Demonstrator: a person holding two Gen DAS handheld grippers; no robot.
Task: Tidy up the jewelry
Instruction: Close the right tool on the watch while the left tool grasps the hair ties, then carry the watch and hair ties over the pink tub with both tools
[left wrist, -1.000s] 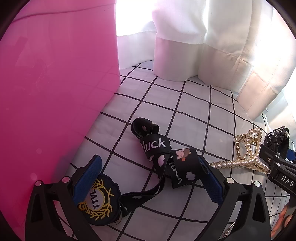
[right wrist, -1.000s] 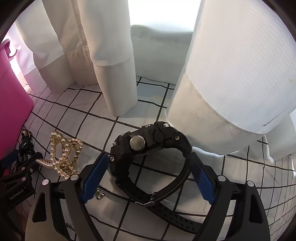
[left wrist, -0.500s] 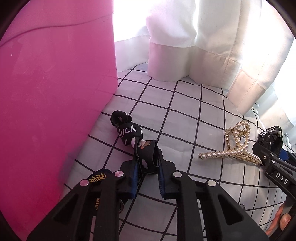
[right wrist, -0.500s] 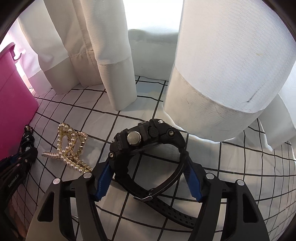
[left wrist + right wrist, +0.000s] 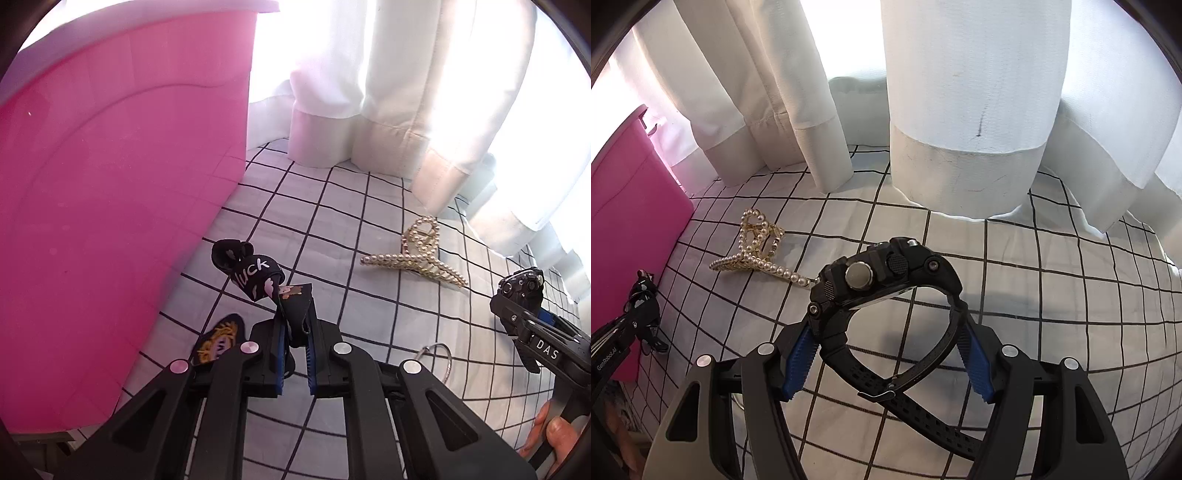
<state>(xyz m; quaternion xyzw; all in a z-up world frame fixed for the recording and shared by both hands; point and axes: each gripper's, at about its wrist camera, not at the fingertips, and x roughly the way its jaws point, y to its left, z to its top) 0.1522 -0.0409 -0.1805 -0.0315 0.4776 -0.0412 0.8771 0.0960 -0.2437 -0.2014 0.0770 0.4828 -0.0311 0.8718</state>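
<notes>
My left gripper (image 5: 294,332) is shut on a black printed strap (image 5: 258,275) with the word "luck" and holds it lifted off the checked cloth (image 5: 332,229); its round gold-and-black badge (image 5: 219,341) hangs at the lower left. My right gripper (image 5: 886,347) is shut on a black sports watch (image 5: 882,277) by its band and holds it above the cloth. A gold pearl hair claw (image 5: 417,251) lies on the cloth between the two; it also shows in the right wrist view (image 5: 757,247). A pink bin (image 5: 110,206) stands at the left.
White curtains (image 5: 960,110) hang down to the cloth along the back. A thin metal ring (image 5: 437,356) lies on the cloth by the left gripper's right finger. The right gripper (image 5: 532,325) shows at the right edge of the left wrist view.
My left gripper closed on the strap and lifted it up beside the pink bin. My right gripper closed on the watch band and raised the watch off the cloth.
</notes>
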